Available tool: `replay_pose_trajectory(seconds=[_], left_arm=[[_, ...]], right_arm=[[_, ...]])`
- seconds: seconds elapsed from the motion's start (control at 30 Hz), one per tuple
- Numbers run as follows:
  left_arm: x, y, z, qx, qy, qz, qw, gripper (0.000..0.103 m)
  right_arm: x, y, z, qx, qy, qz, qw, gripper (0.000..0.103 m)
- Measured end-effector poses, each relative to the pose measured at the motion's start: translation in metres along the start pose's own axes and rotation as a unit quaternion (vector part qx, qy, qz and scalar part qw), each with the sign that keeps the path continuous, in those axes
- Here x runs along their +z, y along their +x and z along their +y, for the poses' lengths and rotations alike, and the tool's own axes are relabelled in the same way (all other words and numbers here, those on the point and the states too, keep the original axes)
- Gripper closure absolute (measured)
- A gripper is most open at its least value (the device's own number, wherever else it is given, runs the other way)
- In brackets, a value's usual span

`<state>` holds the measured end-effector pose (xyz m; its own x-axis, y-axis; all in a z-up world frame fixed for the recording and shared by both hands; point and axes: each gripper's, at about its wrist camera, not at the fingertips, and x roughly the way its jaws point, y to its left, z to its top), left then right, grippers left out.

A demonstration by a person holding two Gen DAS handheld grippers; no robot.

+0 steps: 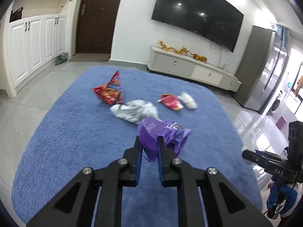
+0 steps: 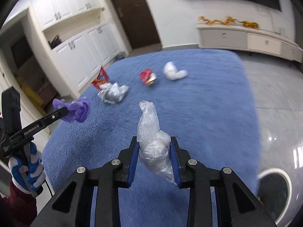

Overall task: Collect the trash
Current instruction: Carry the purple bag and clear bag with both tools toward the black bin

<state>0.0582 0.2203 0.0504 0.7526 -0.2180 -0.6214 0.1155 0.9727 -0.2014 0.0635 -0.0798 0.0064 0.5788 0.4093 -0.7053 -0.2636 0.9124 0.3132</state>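
Note:
My left gripper (image 1: 148, 139) is shut on a crumpled purple wrapper (image 1: 151, 132), lifted off the blue rug (image 1: 75, 132); the right wrist view shows the same purple wrapper (image 2: 79, 109) in the left gripper (image 2: 66, 111). My right gripper (image 2: 153, 141) is shut on a crumpled clear plastic bag (image 2: 151, 132), held above the rug (image 2: 208, 113). Left on the rug are a red snack bag (image 1: 109, 90), a silver foil wrapper (image 1: 134, 111), a small red packet (image 1: 170, 102) and a white wad (image 1: 188, 100). The right gripper's body (image 1: 272, 162) shows at the right edge of the left wrist view.
A round bin (image 2: 274, 185) stands on the grey tiles at the rug's near right corner. A low TV cabinet (image 1: 189, 68) runs along the far wall under a wall-mounted TV (image 1: 197, 13). White cupboards (image 1: 34, 45) and a dark door (image 1: 96, 17) stand at the left. A gloved hand (image 2: 26, 170) holds the left gripper.

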Motion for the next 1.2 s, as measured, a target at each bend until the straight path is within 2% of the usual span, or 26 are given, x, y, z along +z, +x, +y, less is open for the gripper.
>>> replay_pose_trajectory(seconds=[0.27,0.57,0.87,1.07,1.2], left_arm=[[-0.006,-0.022,-0.084,-0.021,0.077,-0.013,0.9968,0.089],[-0.024,-0.022,-0.165,-0.059,0.147,0.003,0.9874,0.089],[-0.037,-0.005,-0.232,-0.077,0.2,0.024,0.9765,0.09],[-0.035,0.0,-0.256,-0.084,0.218,0.024,0.9721,0.092],[-0.025,-0.002,-0.259,-0.114,0.205,0.023,0.9718,0.092]], right_arm=[[-0.029,-0.079,-0.055,-0.057,0.06,-0.044,0.996,0.071],[-0.06,-0.125,-0.108,-0.094,0.117,-0.074,0.986,0.071],[-0.098,-0.14,-0.164,-0.107,0.182,-0.085,0.974,0.071],[-0.124,-0.14,-0.195,-0.109,0.221,-0.082,0.966,0.071],[-0.136,-0.138,-0.207,-0.11,0.237,-0.078,0.962,0.071]])
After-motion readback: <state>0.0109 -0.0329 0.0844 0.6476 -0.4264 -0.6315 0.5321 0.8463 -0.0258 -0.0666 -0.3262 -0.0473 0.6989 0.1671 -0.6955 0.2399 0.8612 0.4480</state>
